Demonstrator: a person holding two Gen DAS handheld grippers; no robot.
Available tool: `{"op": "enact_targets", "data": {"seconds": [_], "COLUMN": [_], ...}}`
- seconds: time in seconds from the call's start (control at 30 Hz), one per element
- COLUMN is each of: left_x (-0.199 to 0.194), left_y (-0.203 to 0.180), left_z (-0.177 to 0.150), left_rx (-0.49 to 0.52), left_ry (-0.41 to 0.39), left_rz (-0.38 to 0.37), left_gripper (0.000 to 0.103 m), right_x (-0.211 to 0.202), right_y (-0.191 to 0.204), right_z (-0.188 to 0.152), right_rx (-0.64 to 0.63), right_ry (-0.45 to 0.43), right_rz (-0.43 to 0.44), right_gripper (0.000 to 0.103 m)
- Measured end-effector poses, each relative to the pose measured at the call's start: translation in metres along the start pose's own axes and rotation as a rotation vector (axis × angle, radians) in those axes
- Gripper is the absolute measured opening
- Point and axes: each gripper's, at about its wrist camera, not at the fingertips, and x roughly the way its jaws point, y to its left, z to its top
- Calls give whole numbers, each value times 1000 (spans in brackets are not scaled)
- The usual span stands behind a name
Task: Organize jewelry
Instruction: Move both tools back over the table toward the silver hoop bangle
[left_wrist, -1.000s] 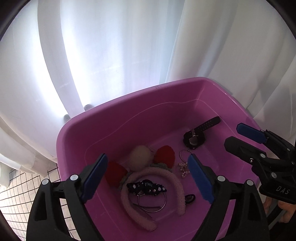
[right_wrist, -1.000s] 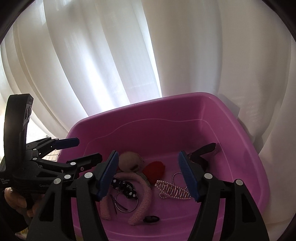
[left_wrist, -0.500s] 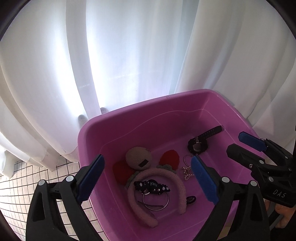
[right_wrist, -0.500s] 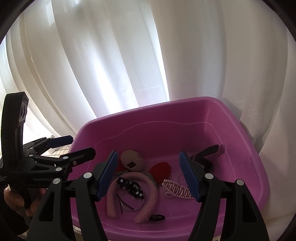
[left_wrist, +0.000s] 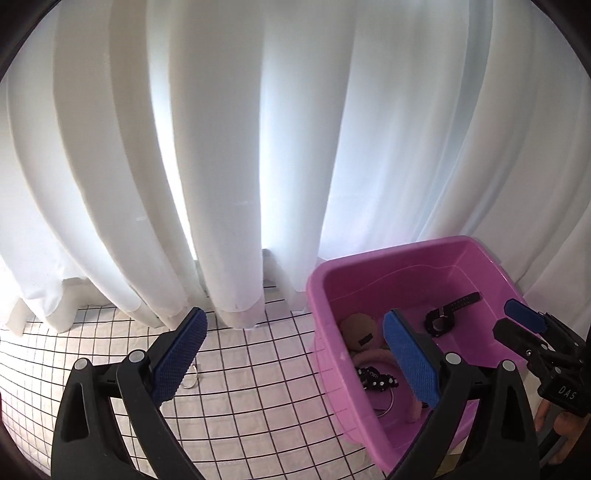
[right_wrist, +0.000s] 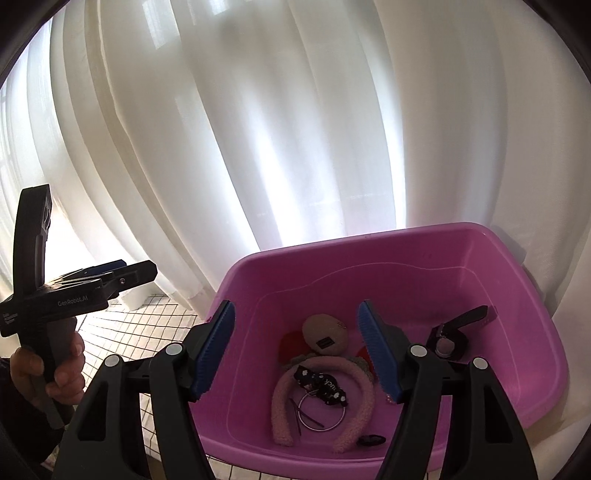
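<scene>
Jewelry piled in pink tub (right_wrist: 517, 369) on gridded surface (left_wrist: 240, 369) — fuzzy headband (right_wrist: 280, 402) soft, light; pinch mid-arc. Thin ring (left_wrist: 189, 381) lies outside, slippery. Left tool (left_wrist: 291, 354), right tool (right_wrist: 295, 347) both gape, empty.

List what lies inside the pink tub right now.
Inside the pink tub: a fuzzy pink headband, black dotted bow, metal ring, black watch, beige pompom. The right gripper covers items beyond.

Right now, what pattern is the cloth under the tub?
White with a thin black grid; the cloth shows best in the left wrist view.
</scene>
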Motion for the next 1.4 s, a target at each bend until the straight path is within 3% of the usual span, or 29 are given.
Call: {"op": "enact_targets", "data": {"seconds": [0.3,0.47,0.6,0.73,1.0,1.4], "left_x": [-22,-20,-6,20,81,127], "left_y": [117,172,206,227,247,272], "left_z": [-41,-71,-93,-113,-137,-155], "left_rx": [-123,-147,-164,-179,-135,-117], "left_ry": [10,44,81,114,156,153], "left_rz": [206,303,316,277,227,199], "left_gripper": [95,95,95,95,95,95], "right_x": [24,61,97,140,222,305], "right_y": [95,152,189,206,206,211], "right_z": [-8,-18,-34,-59,-99,-134], "right_rx": [-104,-163,-189,-196,-117,-105], "right_ry": [-1,53,104,176,259,306], "right_rz": [149,208,217,186,97,-45], "right_gripper": [67,67,67,67,67,67]}}
